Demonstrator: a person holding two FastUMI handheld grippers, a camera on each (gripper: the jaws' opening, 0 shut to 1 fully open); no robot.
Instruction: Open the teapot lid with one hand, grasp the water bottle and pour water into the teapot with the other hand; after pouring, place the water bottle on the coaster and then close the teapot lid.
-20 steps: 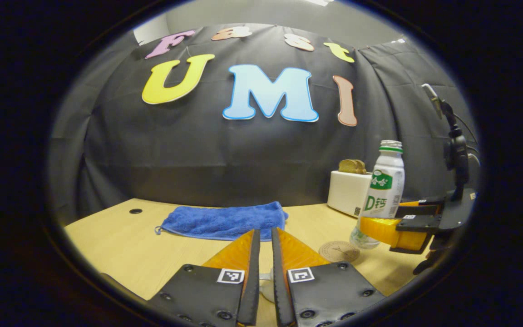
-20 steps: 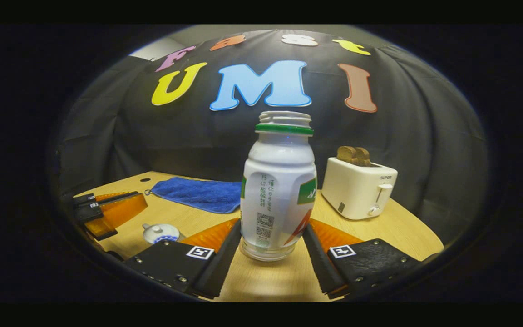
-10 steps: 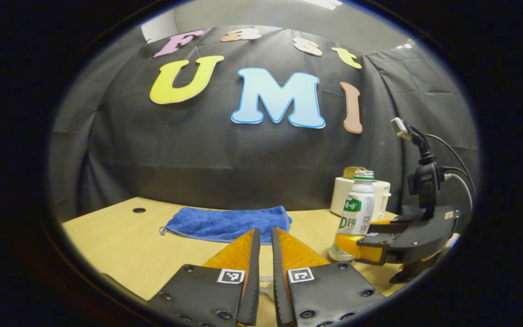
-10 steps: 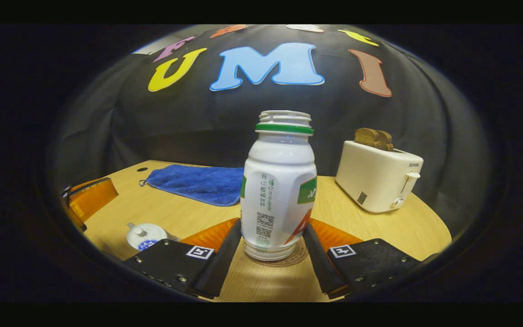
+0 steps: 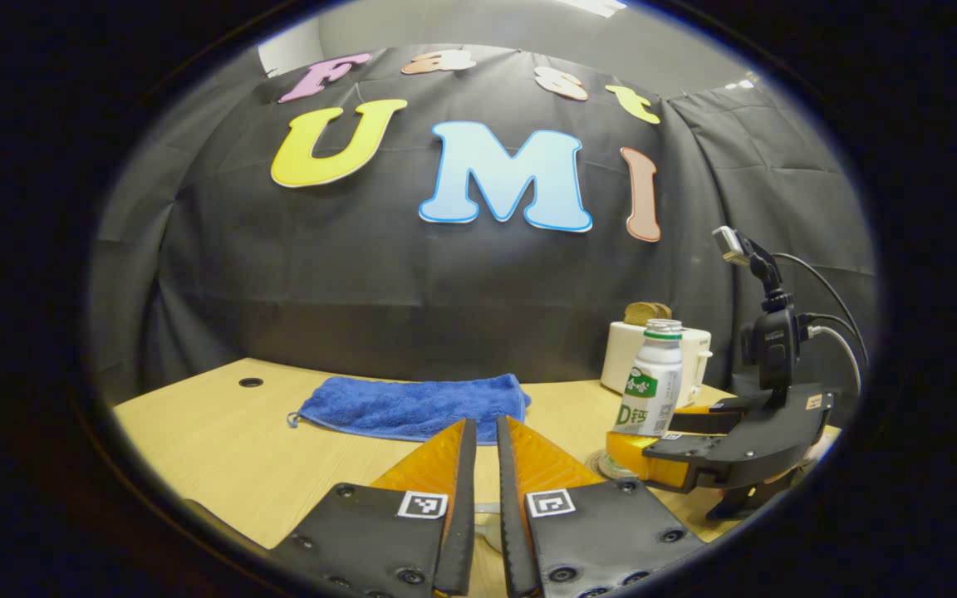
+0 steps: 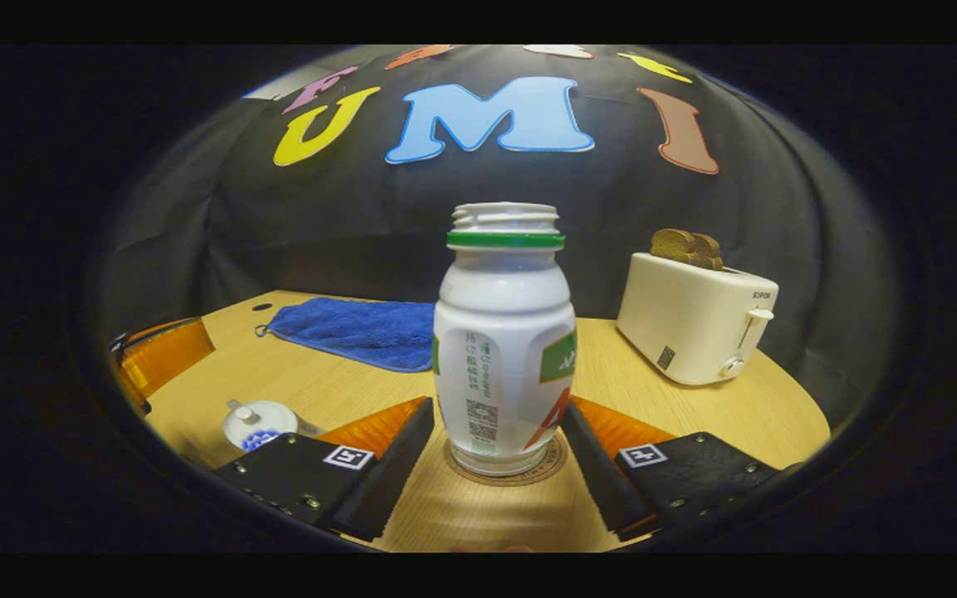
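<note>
In the left gripper view, the left gripper (image 5: 478, 465) hangs over the table (image 5: 221, 448) with its fingers nearly together; whether they pinch anything I cannot tell. Past its tips lies a blue towel (image 5: 412, 405). To the right of the towel the bottle (image 5: 651, 380) stands upright on the coaster (image 5: 599, 462), the right gripper (image 5: 653, 444) around its base, a toaster (image 5: 630, 359) just behind.

In the right gripper view, the right gripper (image 6: 499, 436) flanks the bottle (image 6: 503, 340), fingers slightly parted from its sides. The bottle sits on the coaster (image 6: 505, 472). Left of the bottle sits the teapot (image 6: 260, 419), partly hidden by a finger; the towel (image 6: 358, 330) behind, the toaster (image 6: 694, 320) to the right.
</note>
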